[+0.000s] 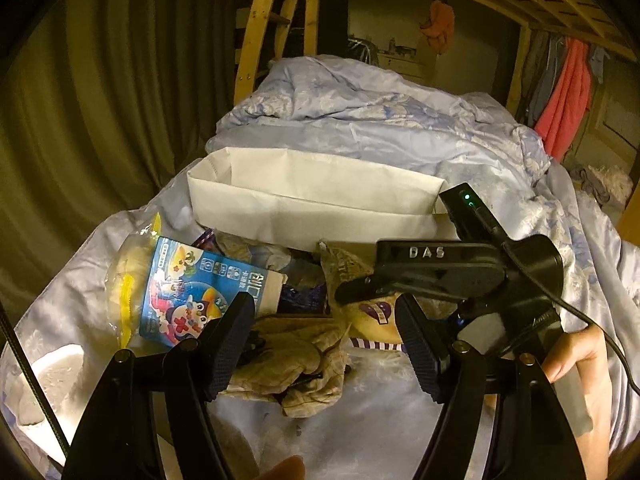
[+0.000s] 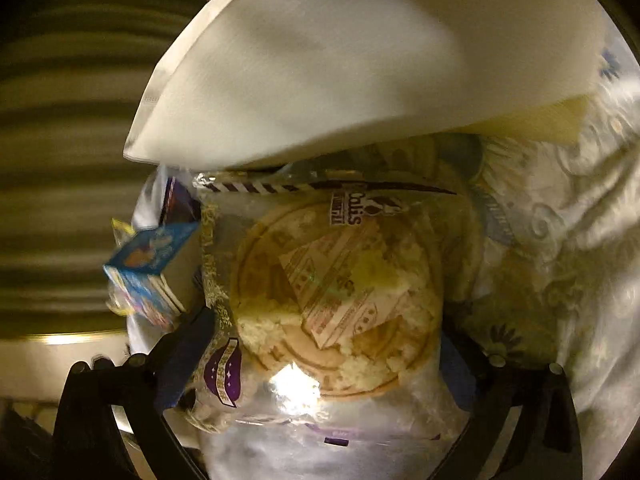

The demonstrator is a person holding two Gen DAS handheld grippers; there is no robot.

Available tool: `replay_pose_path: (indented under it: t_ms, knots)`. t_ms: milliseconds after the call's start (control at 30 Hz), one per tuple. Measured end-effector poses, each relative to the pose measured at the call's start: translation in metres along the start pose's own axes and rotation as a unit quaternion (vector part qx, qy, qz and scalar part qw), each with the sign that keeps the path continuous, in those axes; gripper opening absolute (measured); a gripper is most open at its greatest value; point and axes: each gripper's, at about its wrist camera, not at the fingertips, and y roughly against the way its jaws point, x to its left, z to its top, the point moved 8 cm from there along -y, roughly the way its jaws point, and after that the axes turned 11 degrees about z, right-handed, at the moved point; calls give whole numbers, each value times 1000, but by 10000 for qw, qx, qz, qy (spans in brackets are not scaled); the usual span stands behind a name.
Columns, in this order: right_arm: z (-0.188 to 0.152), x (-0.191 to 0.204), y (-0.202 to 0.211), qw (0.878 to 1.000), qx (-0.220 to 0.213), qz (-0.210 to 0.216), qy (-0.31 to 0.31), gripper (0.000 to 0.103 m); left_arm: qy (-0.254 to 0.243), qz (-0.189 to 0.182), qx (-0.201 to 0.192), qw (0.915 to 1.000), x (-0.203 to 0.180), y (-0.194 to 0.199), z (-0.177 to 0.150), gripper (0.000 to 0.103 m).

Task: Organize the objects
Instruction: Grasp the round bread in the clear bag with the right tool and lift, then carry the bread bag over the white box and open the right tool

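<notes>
right gripper (image 2: 320, 364) straddles pastry bag (image 2: 332, 300), lower centre, closure unclear. crumbly, slippery film; take by sealed edge. left gripper (image 1: 324, 344) wide, empty.

Rumpled blue quilt (image 1: 400, 120), olive curtain (image 1: 100, 100), wooden bunk frame (image 1: 256, 28).

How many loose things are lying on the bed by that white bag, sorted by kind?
Snack packets: 2, the clear pastry packet and the yellow snack bag
Cartons: 1, the blue cartoon box
Cloth items: 1, the beige crumpled cloth
Total: 4 that I can tell apart; more lies half hidden under the white fabric bag.
</notes>
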Motion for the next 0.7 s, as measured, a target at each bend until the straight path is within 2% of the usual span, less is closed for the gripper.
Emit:
replay_pose_path:
  t_ms: [100, 133, 267, 367, 433, 500, 600, 633, 700]
  knots:
    - [-4, 0, 11, 9999, -129, -22, 26, 82, 51, 35, 23, 10000, 1, 0, -1, 72]
    - [-8, 3, 20, 9998, -190, -23, 52, 79, 52, 30, 26, 10000, 0, 0, -1, 72]
    - [-18, 42, 72, 9945, -775, -108, 697, 78, 83, -18, -80, 9999, 2, 5, 2, 72]
    - [-24, 79, 122, 9843, -1409, 180, 1051, 78, 150, -74, -181, 9997, 3, 10, 5, 72]
    - [-8, 99, 144, 9724, -1998, 245, 1179, 78, 211, -126, -200, 9995, 2, 11, 9, 72]
    - [16, 107, 153, 9620, -2463, 143, 1171, 79, 269, -187, -207, 9992, -2, 9, 17, 72]
    - [60, 106, 137, 9485, -2978, -346, 1023, 80, 263, -397, -205, 9987, -17, 2, 32, 72]
    - [65, 95, 143, 9462, -3016, -589, 1019, 80, 251, -447, -208, 9985, -21, -1, 36, 72]
    - [69, 82, 123, 9494, -2851, -834, 1019, 80, 251, -438, -275, 9983, -28, -9, 46, 72]
